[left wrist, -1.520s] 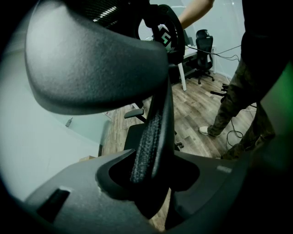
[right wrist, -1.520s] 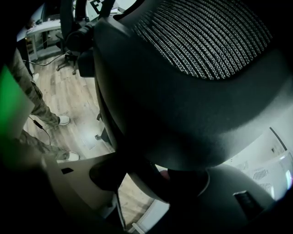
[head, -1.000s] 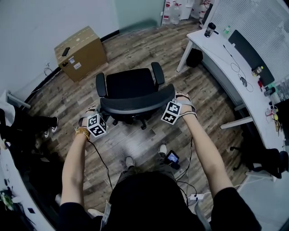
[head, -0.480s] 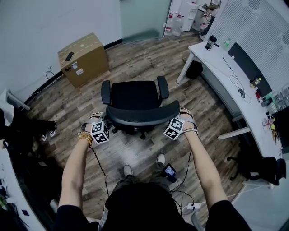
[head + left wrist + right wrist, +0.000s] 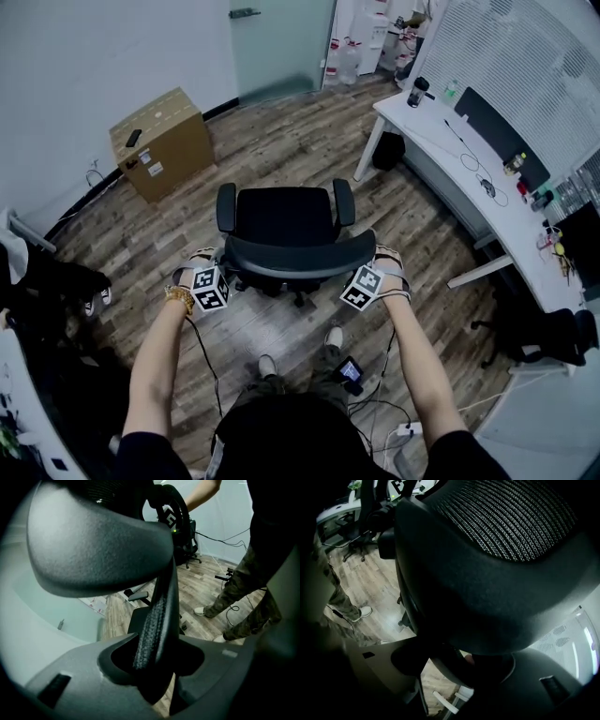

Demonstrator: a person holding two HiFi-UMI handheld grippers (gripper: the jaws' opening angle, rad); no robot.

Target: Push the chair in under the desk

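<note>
We're right behind the chair [image 5: 281, 220] here, and it stands out on the open wood floor [image 5: 281, 131], well apart from the desk [image 5: 441, 141]. No part of it is under the desktop. It sits off the desk's front edge, toward the left of the head view, and only one armrest [image 5: 344, 202] is on the desk's side. The seat points at the far wall, not at the desk.

Both hands are on the backrest [image 5: 298, 255]. The left gripper [image 5: 154, 658] is at the end of the backrest farther from the desk. In the left gripper view the backrest's textured rim drops straight into the gap, and the jaws are clamped against it on both sides. The right gripper [image 5: 457, 660] has the end nearer the desk. Its own view is dark, with mesh filling the top, but we can see the lower rim wedged in the gap and the jaws closed on it.

A dark bin [image 5: 387, 150] sits under the far end of the desk, beside a white leg. On the desktop we spot a dark bottle [image 5: 415, 92], a black mat [image 5: 487, 122] and some thin cables [image 5: 473, 159].

Much farther from the desk than the chair, a cardboard box [image 5: 161, 141] sits against the wall. A small lit device [image 5: 350, 372] lies on the floor by our shoes.
</note>
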